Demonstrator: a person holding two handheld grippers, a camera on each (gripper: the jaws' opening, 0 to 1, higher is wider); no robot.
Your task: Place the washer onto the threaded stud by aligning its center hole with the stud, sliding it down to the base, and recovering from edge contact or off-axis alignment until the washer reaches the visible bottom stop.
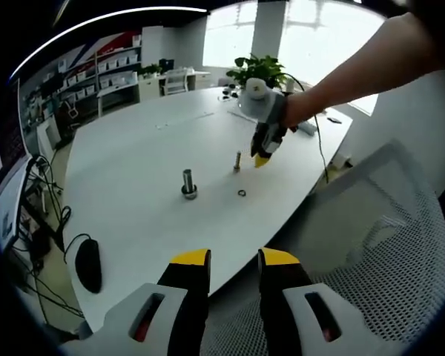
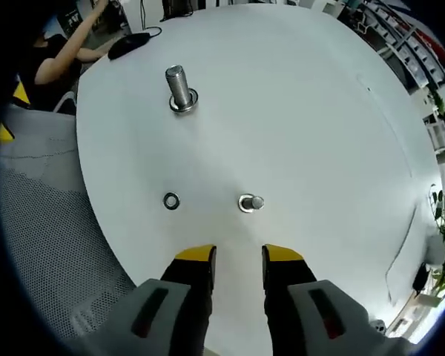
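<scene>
Washer (image 2: 171, 201) lies near table edge (image 2: 96, 215) (flat).

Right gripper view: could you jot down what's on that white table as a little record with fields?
Table: white, round-edged
Large stud: upright on its base, far side
Small stud: upright, just ahead of the right gripper
Washer: flat on the table, beside the small stud, apart from it
Right gripper: open, holds nothing, above the table
Left gripper: open, holds nothing
Washer on stud: not yet
</scene>
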